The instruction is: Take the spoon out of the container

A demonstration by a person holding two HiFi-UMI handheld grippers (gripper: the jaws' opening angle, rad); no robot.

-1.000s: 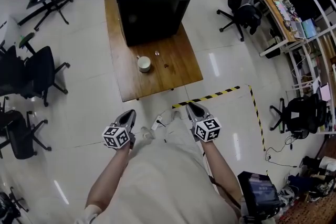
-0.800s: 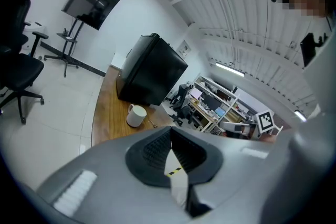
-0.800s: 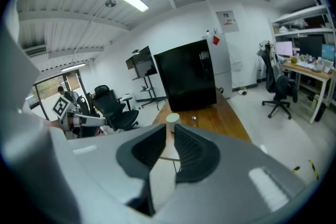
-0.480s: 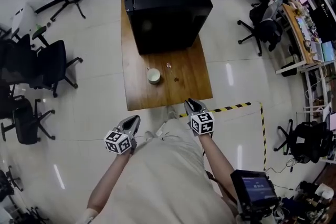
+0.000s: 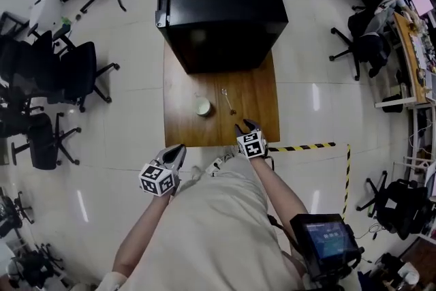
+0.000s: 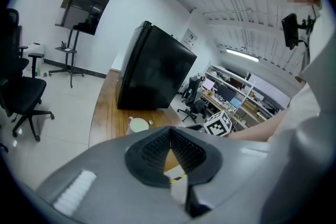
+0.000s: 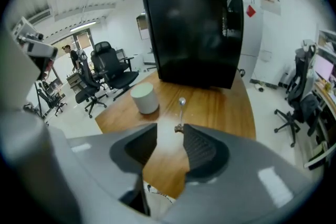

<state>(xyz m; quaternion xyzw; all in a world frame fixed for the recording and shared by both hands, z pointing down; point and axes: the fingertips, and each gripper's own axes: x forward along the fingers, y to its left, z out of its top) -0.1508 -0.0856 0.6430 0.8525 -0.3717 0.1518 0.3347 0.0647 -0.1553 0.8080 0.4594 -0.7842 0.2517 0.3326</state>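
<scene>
A small white container (image 5: 202, 106) stands on the wooden table (image 5: 255, 95), in front of a big black cabinet (image 5: 221, 3). The metal spoon (image 5: 228, 101) lies flat on the wood to the container's right, outside it. In the right gripper view the spoon (image 7: 181, 112) points its handle at my right gripper (image 7: 170, 128), whose jaws are opening with nothing between them. That right gripper (image 5: 246, 125) hovers over the table's near edge. My left gripper (image 5: 178, 148) hangs off the table near my body, and in its own view the left gripper (image 6: 169, 132) is shut and holds nothing.
Black office chairs (image 5: 65, 78) stand left of the table. Yellow-black tape (image 5: 306, 146) marks the floor at the right, and desks with screens (image 5: 409, 17) line the far right. A dark screen on a stand (image 6: 84, 10) stands by the far wall.
I have come closer to the table. My right gripper moved forward to the table's near edge and its jaws spread apart. The left gripper stayed low and shut.
</scene>
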